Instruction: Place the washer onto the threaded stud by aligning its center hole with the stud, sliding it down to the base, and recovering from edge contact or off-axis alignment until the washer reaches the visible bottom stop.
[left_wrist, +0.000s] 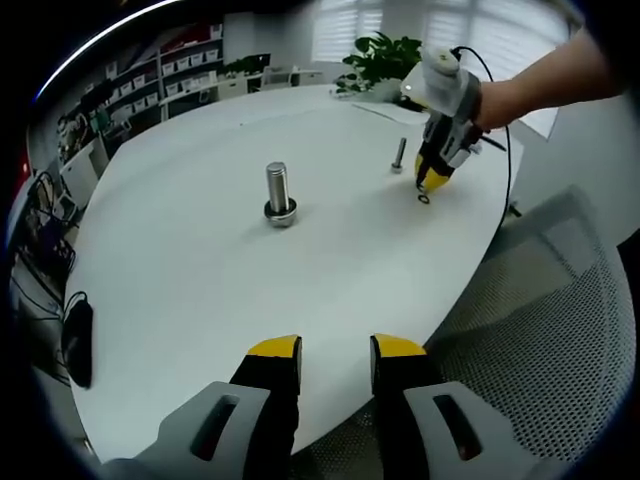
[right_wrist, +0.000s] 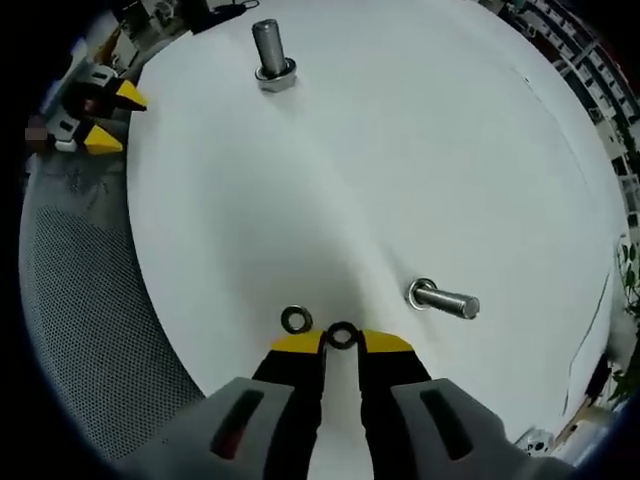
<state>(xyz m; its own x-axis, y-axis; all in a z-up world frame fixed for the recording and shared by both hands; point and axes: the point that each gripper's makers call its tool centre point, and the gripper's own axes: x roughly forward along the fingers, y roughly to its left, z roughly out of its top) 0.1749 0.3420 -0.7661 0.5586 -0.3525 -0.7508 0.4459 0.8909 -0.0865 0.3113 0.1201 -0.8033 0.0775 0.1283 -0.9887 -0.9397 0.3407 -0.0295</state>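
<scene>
A small washer sits between the yellow tips of my right gripper, whose jaws close in on both of its sides, low over the white table. A second washer lies loose on the table just left of those tips. The thin threaded stud stands a little to the right on its round base. In the left gripper view it is the small stud beside the right gripper, with a washer under that gripper's tips. My left gripper hangs open at the near table edge.
A thick metal stud with a collar at its base stands mid-table, also the far thick stud. A person's hand holds the right gripper. A mesh chair stands by the table edge, and shelves and a plant are behind.
</scene>
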